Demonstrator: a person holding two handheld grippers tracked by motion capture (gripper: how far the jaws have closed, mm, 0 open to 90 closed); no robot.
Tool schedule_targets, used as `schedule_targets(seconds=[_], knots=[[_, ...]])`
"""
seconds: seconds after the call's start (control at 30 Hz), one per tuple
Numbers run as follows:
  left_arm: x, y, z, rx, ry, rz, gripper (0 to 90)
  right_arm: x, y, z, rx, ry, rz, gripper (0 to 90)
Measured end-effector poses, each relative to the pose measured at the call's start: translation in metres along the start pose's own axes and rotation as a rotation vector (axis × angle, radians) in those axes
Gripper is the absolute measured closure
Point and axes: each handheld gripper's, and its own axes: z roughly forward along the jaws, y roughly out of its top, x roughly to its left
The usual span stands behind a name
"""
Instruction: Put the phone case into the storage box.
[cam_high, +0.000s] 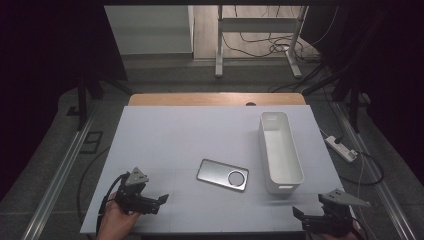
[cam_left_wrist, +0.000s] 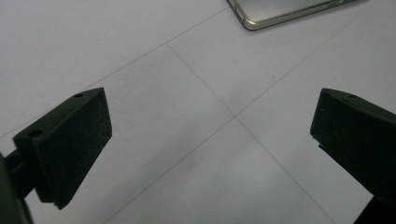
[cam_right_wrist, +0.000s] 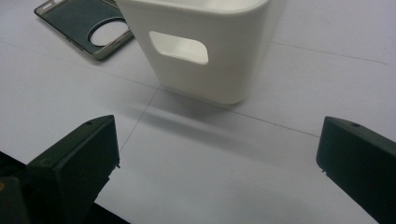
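Phone back cover (cam_high: 222, 175), silvery with a round cutout, is lying flat near the middle of the white bench (cam_high: 165, 135), just left of the long white bin (cam_high: 280, 150) and apart from it. Left tool (cam_high: 161, 199) is hovering released at the near left edge, jaws spread wide over bare bench. Right tool (cam_high: 298, 212) is sitting released at the near right corner, facing the bin's handle end.
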Motion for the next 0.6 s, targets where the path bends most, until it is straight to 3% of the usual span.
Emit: schedule_targets(seconds=[0.13, 0.4, 0.6], knots=[[-0.001, 0.008, 0.007, 0.019, 0.001, 0.029, 0.0, 0.0, 0.0, 0.0, 0.0, 0.0, 0.0, 0.0], [-0.001, 0.027, 0.021, 0.028, -0.018, 0.05, 0.0, 0.0, 0.0, 0.0, 0.001, 0.001, -0.001, 0.0], [-0.001, 0.04, 0.033, 0.039, -0.059, 0.038, 0.2, 0.0, 0.0, 0.0, 0.002, 0.002, -0.002, 0.0]])
